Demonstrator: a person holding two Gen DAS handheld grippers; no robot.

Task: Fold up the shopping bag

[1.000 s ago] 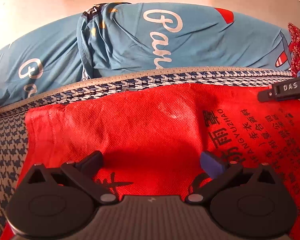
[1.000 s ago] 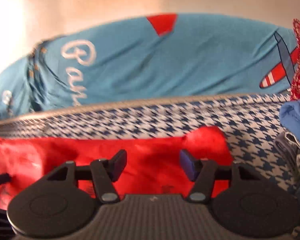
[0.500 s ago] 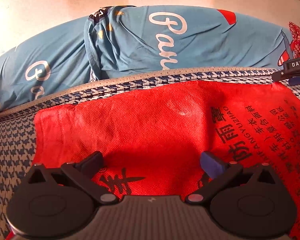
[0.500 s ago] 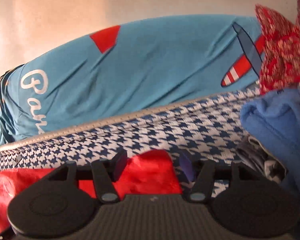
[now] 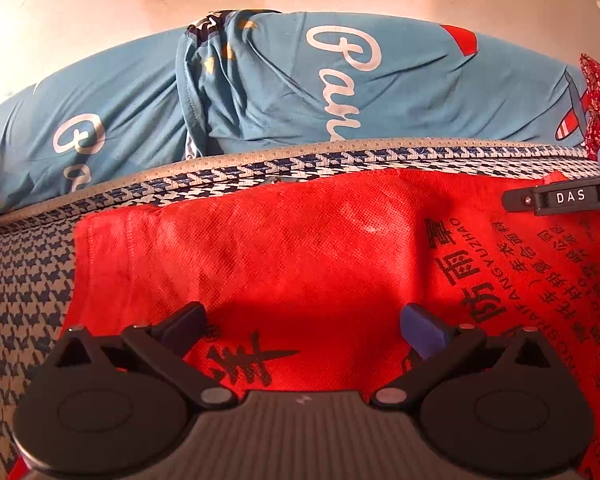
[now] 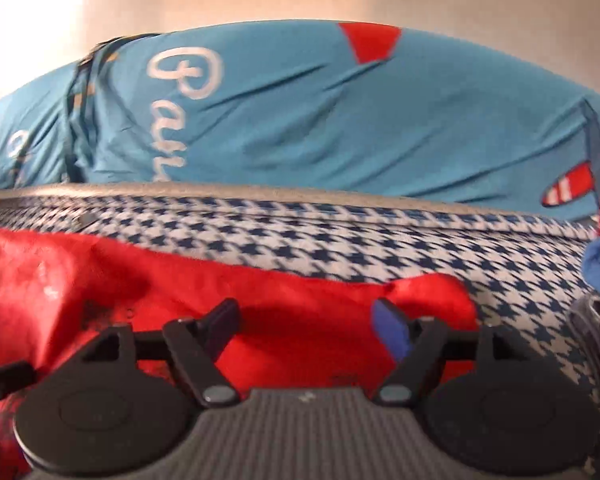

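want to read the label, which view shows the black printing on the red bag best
The left wrist view: the red bag lies flat across it, with rows of black characters sharp on its right side. The right wrist view shows the bag blurred and rumpled, with only faint dark specks of print.

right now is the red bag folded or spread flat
Spread flat: the red bag lies open across the houndstooth cover, printed face up, no fold visible.

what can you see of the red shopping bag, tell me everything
The red shopping bag looks like thin non-woven fabric with black Chinese print and Latin lettering. It lies spread nearly flat, slightly rumpled, on the houndstooth surface. Its far right corner is puckered. Both grippers hover open over it; neither visibly pinches it.
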